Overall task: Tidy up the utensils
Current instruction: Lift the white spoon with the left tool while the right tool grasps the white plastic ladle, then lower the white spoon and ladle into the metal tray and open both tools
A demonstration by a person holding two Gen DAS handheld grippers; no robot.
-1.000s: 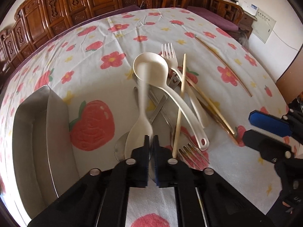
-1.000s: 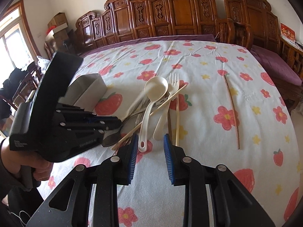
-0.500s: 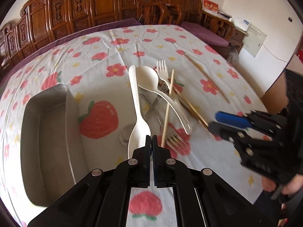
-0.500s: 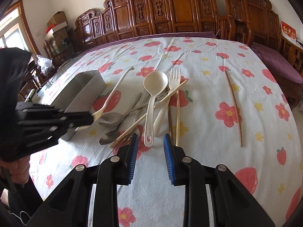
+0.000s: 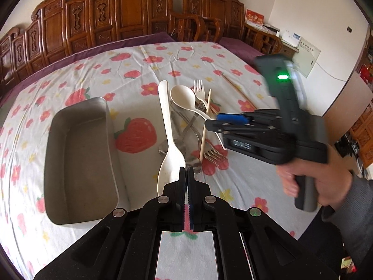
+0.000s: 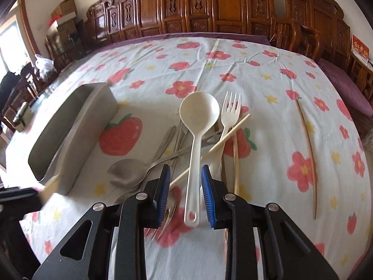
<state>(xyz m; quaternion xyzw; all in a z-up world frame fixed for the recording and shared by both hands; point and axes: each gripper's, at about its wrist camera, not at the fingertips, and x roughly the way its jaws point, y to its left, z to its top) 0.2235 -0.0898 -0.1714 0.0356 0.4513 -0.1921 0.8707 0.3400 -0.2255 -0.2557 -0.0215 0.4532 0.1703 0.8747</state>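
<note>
Since a second ago our left gripper (image 5: 186,175), fingers clenched on the bowl edge of a cream plastic spoon (image 5: 168,140), has carried it up and toward the steel tray (image 5: 79,161); the spoon now hangs just right of the tray. Our right gripper (image 6: 185,196) has closed in on the pile, its blue fingers (image 6: 206,191) released and straddling the cream ladle (image 6: 195,140) handle without touching.

We count one ladle, one plastic fork (image 6: 227,126), two metal spoons (image 6: 130,171) and one stray chopstick (image 6: 307,154) well right of the tray. Only the left view shows the tray's inside and the right hand (image 5: 319,186); only the right view shows the whole stray chopstick.
</note>
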